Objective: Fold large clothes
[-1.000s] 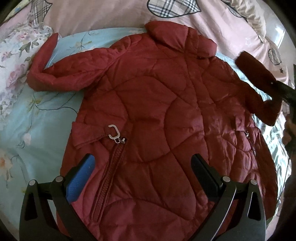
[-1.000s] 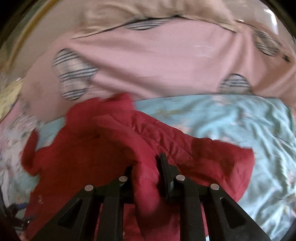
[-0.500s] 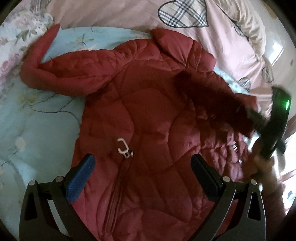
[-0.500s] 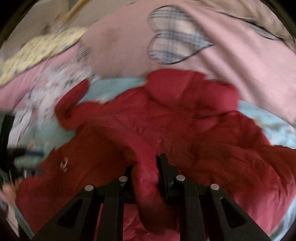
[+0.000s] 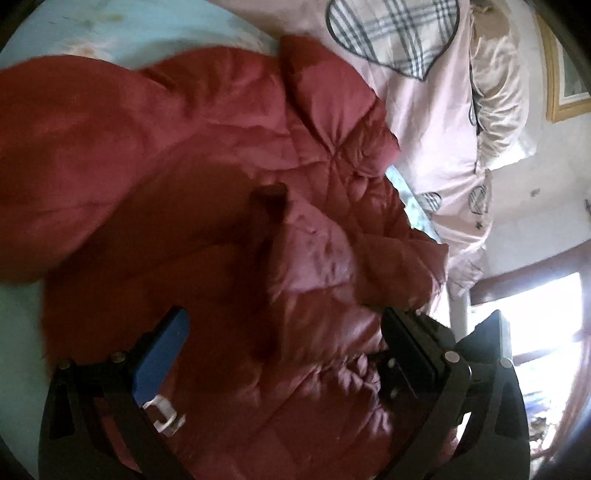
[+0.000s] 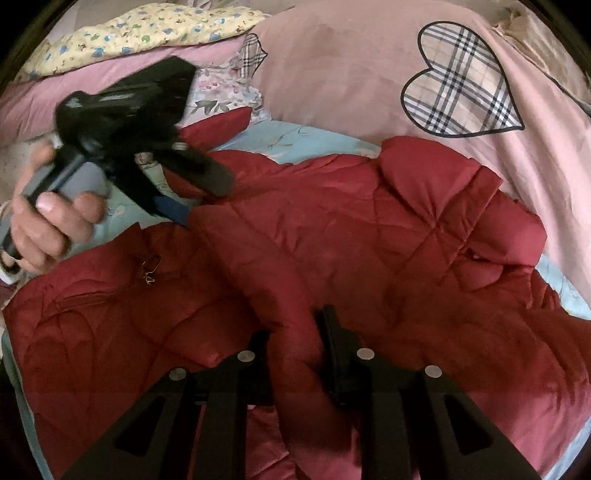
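A dark red quilted jacket (image 5: 207, 155) lies spread on a light blue sheet (image 6: 295, 138), collar toward the pillows. My right gripper (image 6: 295, 332) is shut on the jacket's right sleeve (image 6: 258, 266), which lies folded across the jacket's front. My left gripper (image 5: 284, 332) is open and empty, low over the jacket's middle; in the right wrist view it (image 6: 195, 195) hovers near the jacket's left edge. A white zipper pull (image 5: 164, 411) lies by its blue pad (image 5: 159, 354).
A pink duvet with plaid hearts (image 6: 458, 77) lies beyond the collar. A floral pillow (image 6: 129, 33) sits at the far left. A bright window (image 5: 535, 314) and a wall are past the bed's right side.
My right gripper has carried the sleeve from the jacket's right side across its front. My left gripper has moved in closer over the jacket and turned to the right.
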`<action>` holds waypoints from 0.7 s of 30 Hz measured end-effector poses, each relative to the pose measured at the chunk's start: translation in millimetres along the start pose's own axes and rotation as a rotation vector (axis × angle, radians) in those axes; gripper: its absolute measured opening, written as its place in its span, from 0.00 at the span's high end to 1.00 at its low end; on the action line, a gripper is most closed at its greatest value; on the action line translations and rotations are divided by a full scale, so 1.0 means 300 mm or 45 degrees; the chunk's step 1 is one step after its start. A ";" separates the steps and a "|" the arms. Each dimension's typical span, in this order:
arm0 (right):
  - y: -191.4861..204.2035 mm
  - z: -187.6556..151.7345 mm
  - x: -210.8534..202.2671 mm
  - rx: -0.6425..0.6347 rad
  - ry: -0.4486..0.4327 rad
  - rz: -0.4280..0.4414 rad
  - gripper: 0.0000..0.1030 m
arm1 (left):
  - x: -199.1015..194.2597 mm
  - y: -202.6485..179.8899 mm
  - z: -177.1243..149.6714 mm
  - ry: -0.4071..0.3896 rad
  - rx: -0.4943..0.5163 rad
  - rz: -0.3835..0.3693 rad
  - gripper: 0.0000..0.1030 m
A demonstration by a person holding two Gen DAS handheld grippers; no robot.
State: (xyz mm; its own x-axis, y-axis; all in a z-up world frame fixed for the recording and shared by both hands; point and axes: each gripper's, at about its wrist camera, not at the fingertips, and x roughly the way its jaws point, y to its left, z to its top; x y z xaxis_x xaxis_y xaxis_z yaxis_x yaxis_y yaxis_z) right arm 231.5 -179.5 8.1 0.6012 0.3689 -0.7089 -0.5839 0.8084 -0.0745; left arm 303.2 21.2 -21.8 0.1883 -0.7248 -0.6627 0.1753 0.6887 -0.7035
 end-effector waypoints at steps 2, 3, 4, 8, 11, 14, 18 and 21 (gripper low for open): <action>-0.006 -0.003 -0.001 0.013 -0.001 0.006 0.78 | 0.040 -0.006 0.016 0.021 0.010 0.004 0.44; -0.010 0.001 -0.001 0.017 0.000 0.007 0.77 | 0.059 -0.009 0.019 0.042 0.017 0.001 0.73; -0.013 0.001 -0.003 0.026 0.008 0.008 0.75 | 0.069 -0.007 0.021 0.055 0.014 0.003 0.76; -0.043 -0.023 -0.038 0.106 0.028 0.060 0.59 | 0.023 -0.032 0.014 -0.023 0.085 0.055 0.87; -0.080 -0.049 -0.098 0.203 -0.008 0.083 0.57 | -0.047 -0.049 0.006 -0.138 0.160 0.197 0.88; -0.153 -0.074 -0.171 0.356 -0.066 0.071 0.56 | -0.098 -0.067 -0.004 -0.272 0.261 0.427 0.88; -0.295 -0.089 -0.247 0.576 -0.118 -0.090 0.54 | -0.097 -0.071 -0.020 -0.370 0.358 0.639 0.87; -0.375 -0.090 -0.243 0.641 -0.093 -0.238 0.50 | -0.051 -0.062 -0.037 -0.354 0.389 0.700 0.87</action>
State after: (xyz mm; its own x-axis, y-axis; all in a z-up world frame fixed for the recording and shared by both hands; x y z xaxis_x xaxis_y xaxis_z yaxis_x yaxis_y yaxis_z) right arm 238.6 -309.8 49.4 0.7167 0.2142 -0.6637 -0.1406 0.9765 0.1633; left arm 286.4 19.4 -1.4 0.5621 -0.2657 -0.7832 0.2403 0.9586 -0.1527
